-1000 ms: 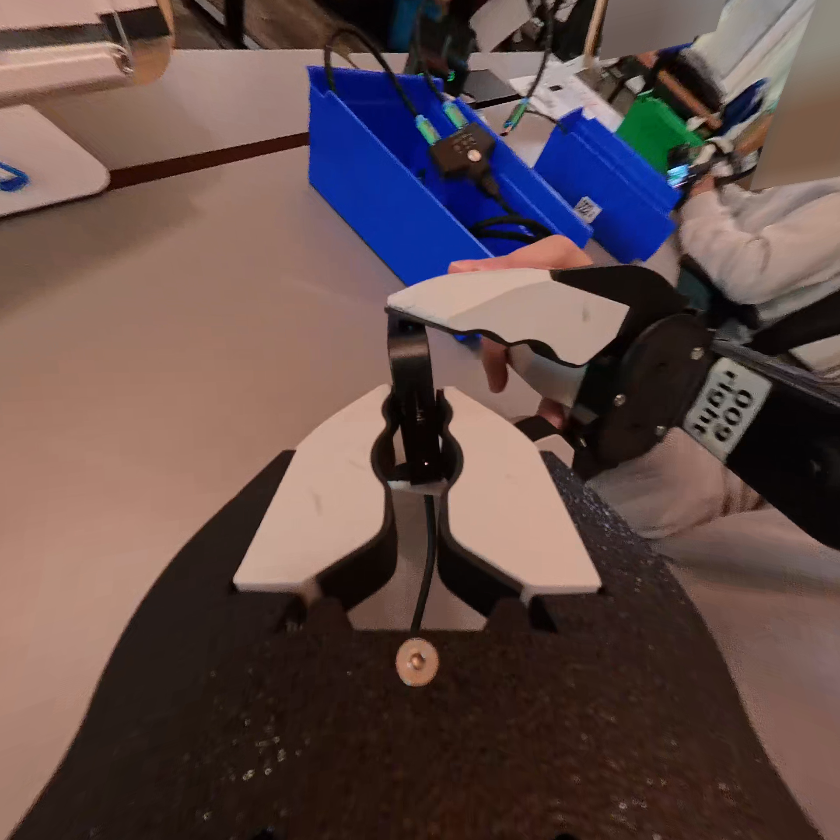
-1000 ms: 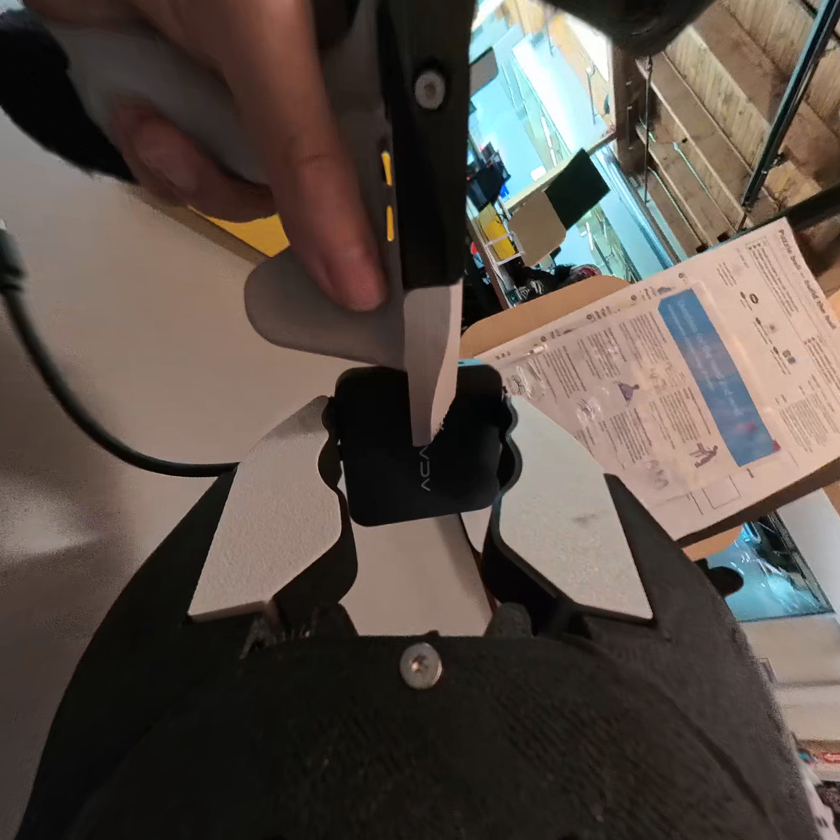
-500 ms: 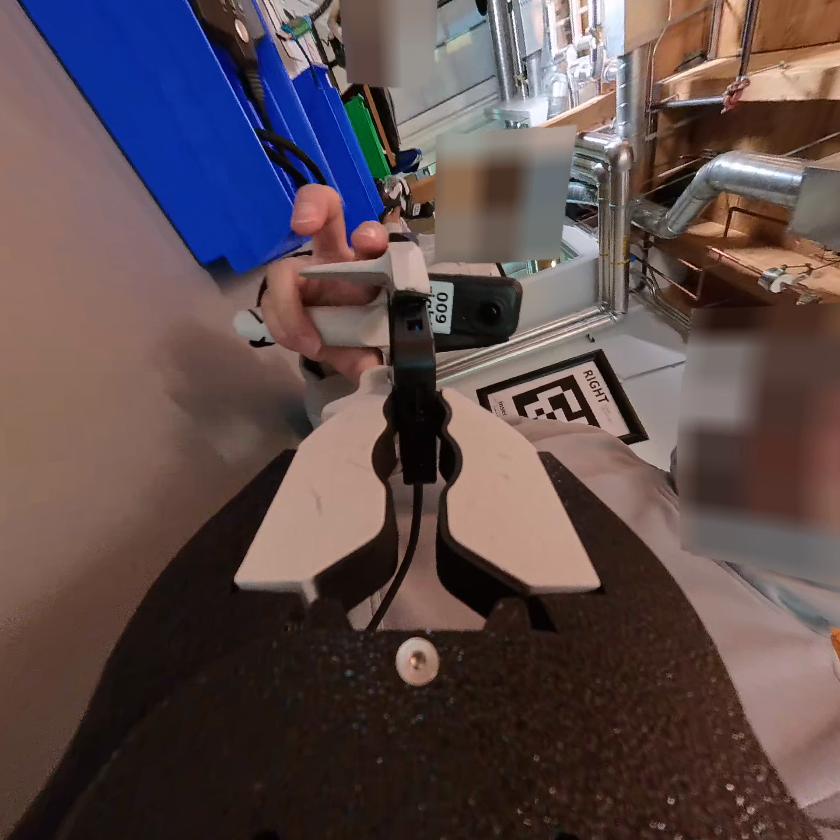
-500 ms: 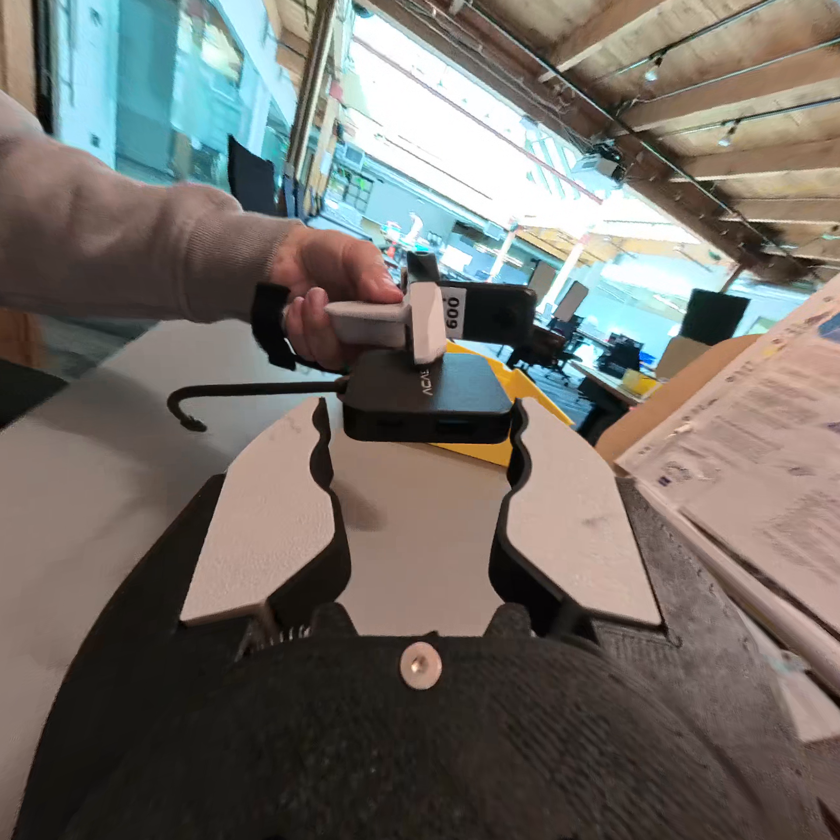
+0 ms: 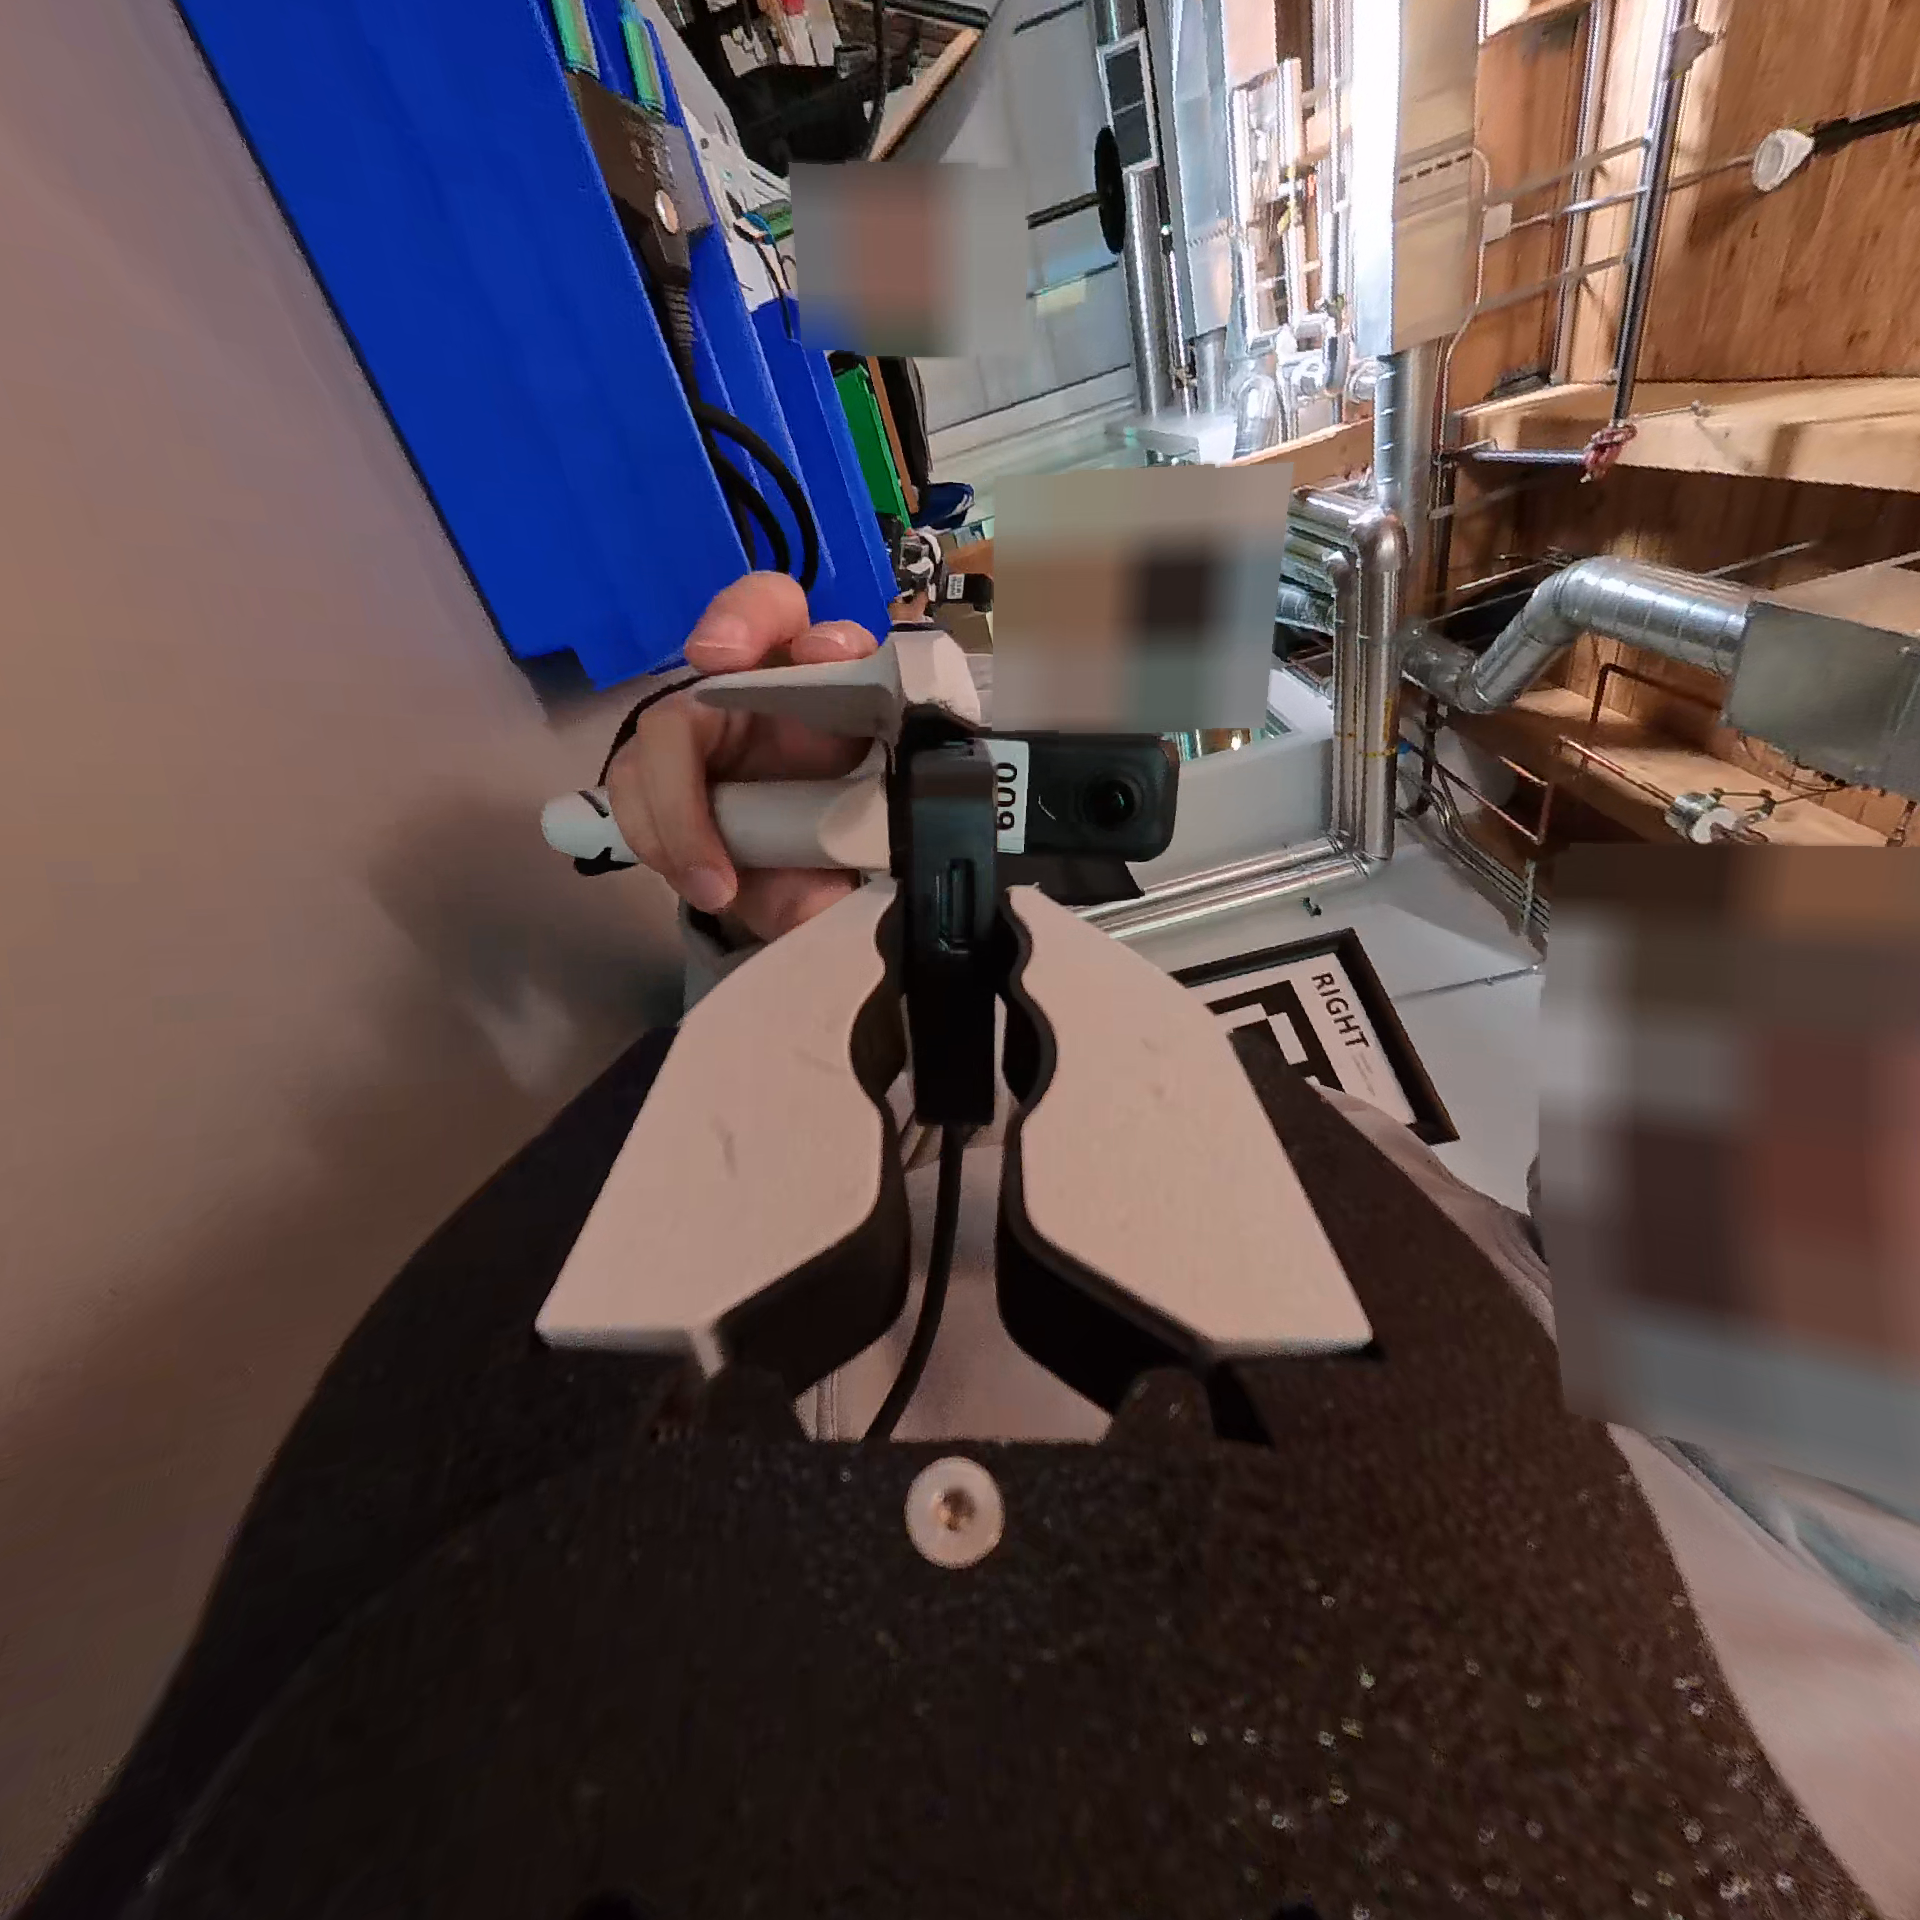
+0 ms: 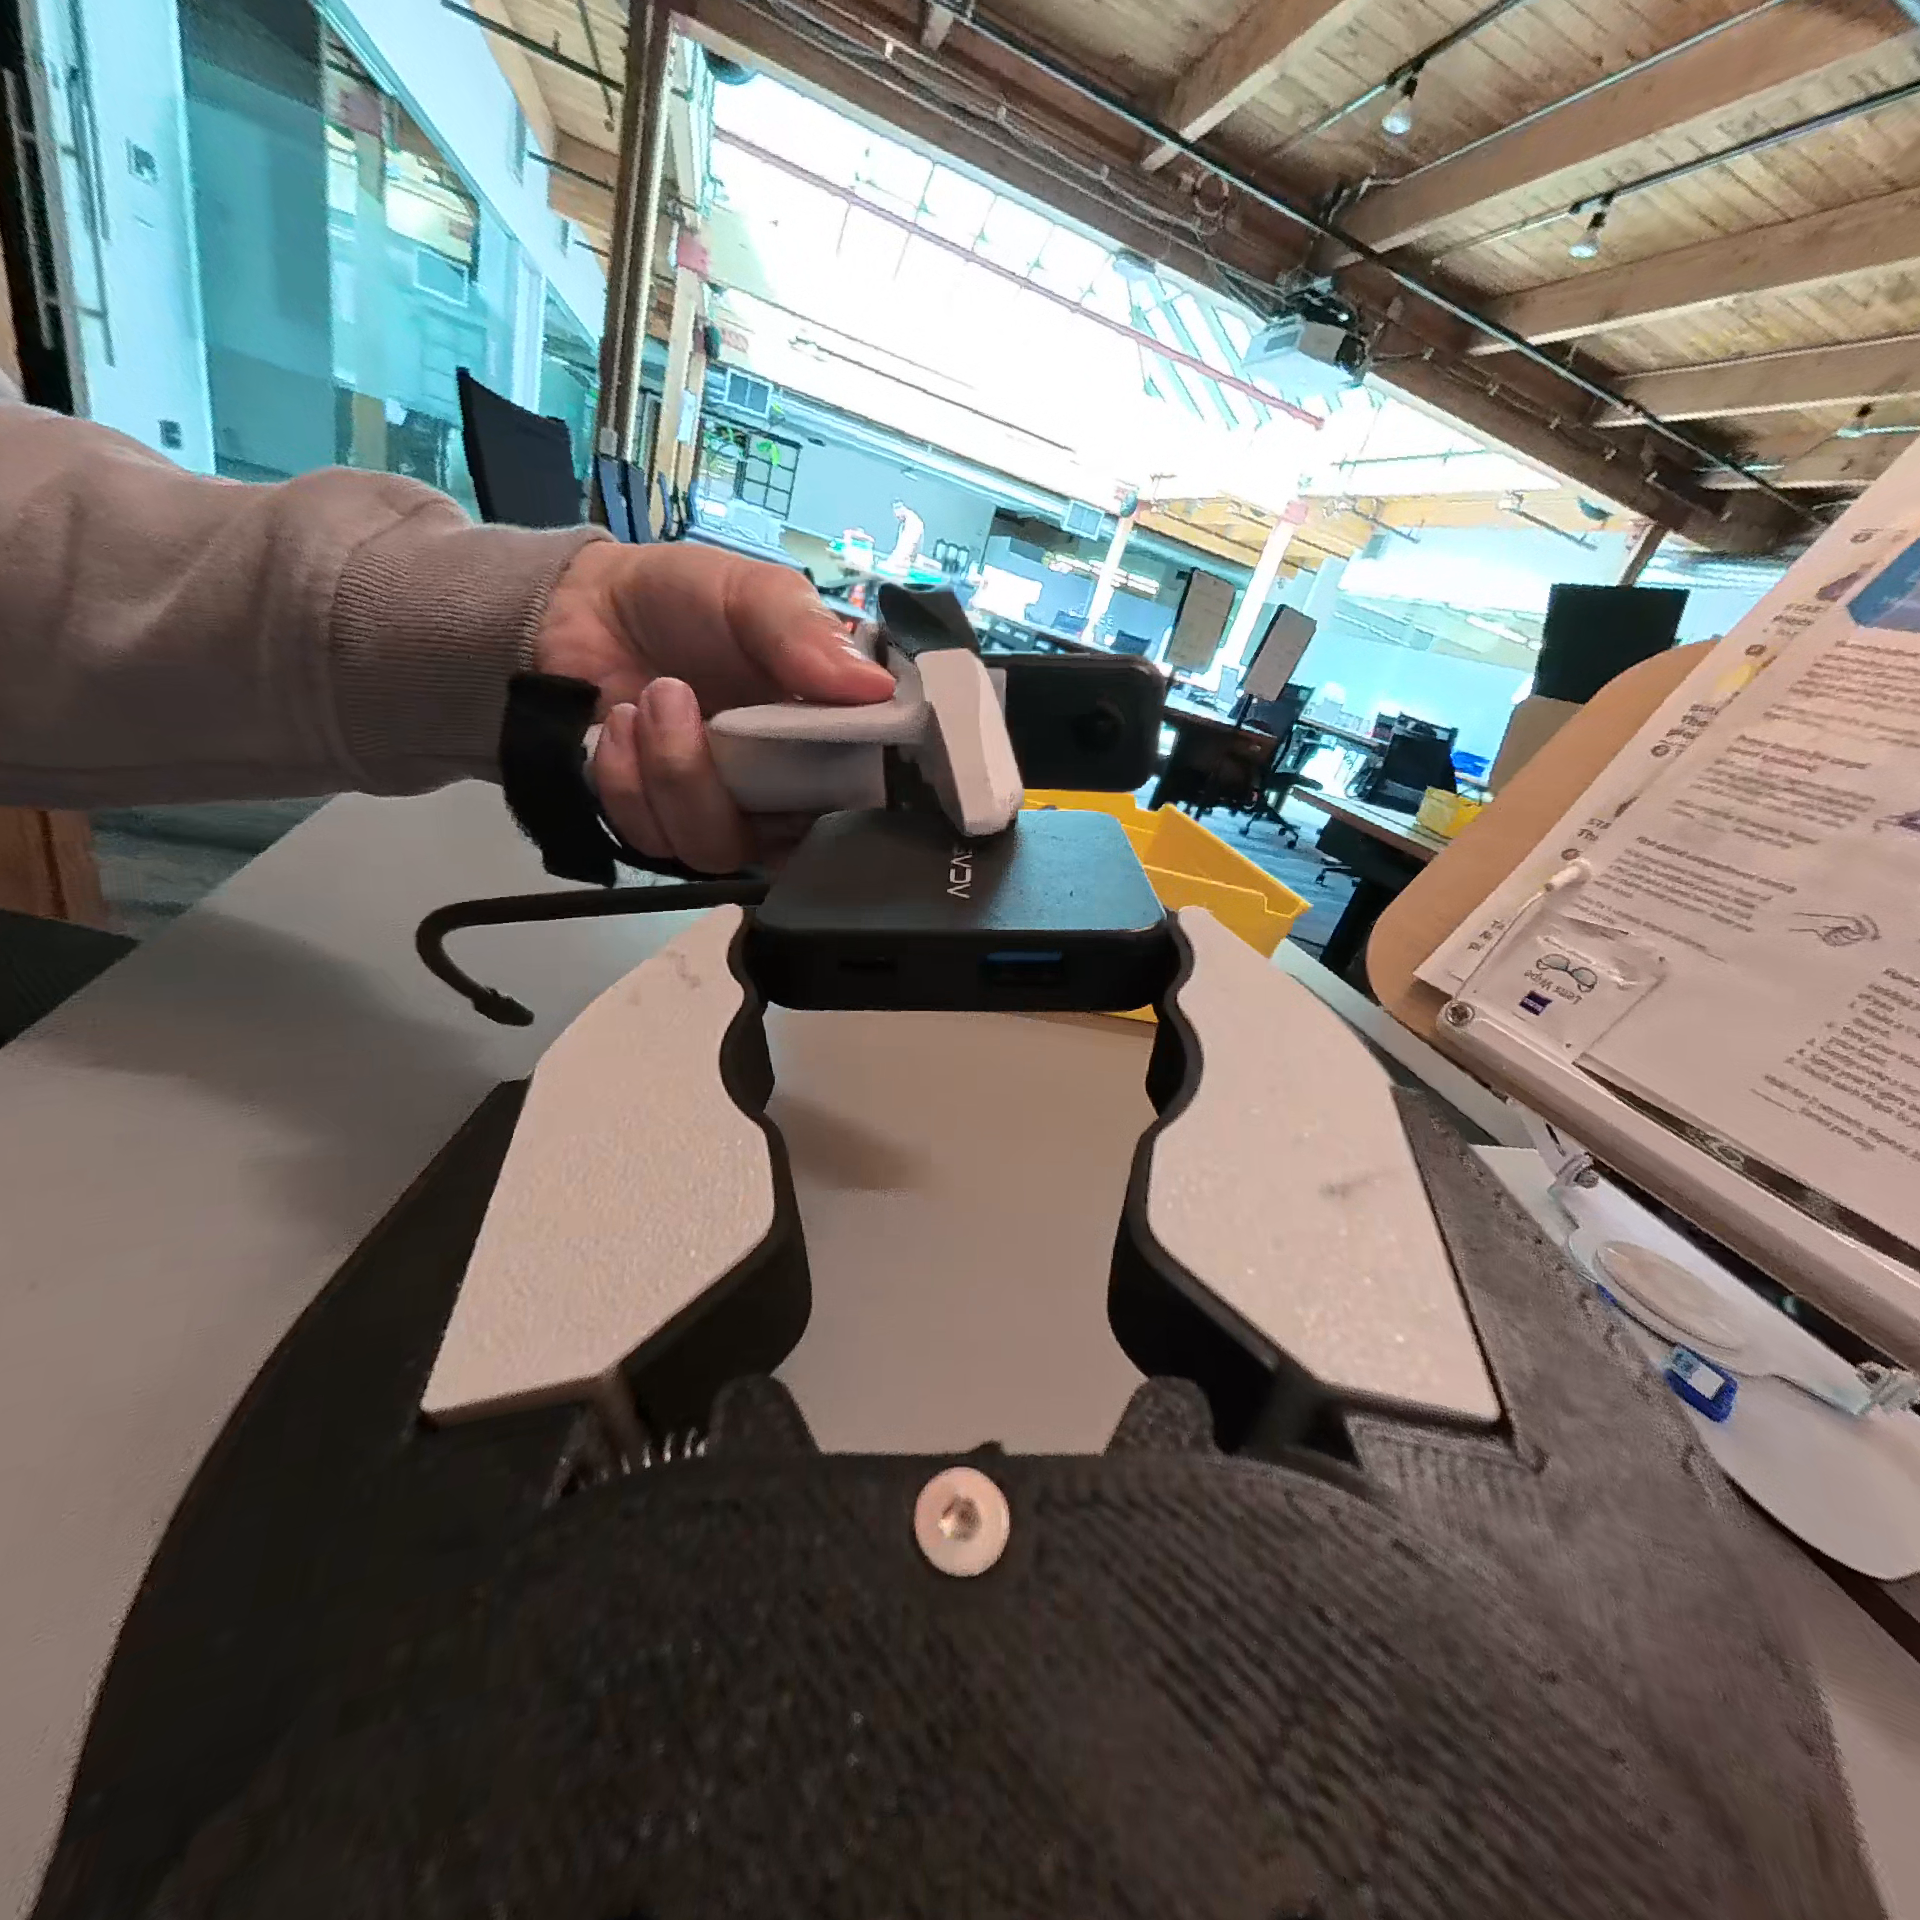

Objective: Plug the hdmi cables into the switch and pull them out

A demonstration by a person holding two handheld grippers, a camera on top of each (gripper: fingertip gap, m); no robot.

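Observation:
A flat black switch box (image 5: 948, 987) is held by both grippers at once. My left gripper (image 5: 948, 935) is shut on its thin sides, and a port on its edge faces me. Its black cable (image 5: 925, 1299) runs back between my fingers. In the right wrist view my right gripper (image 6: 961, 966) is shut across the width of the switch (image 6: 961, 904), which is held above the table. The left gripper's white finger (image 6: 966, 748) rests on top of it. The cable's loose end (image 6: 499, 1003) hangs to the left.
A blue bin (image 5: 468, 312) holds another black switch (image 5: 649, 166) with green-ended plugs and coiled cable. A yellow bin (image 6: 1216, 873) stands behind the held switch. A board with printed sheets (image 6: 1714, 935) leans at the right. The grey table (image 6: 208, 1039) lies below.
Both grippers kept hold of the switch and swung it up off the table. The left view has rolled sideways. The right view went from looking down to level.

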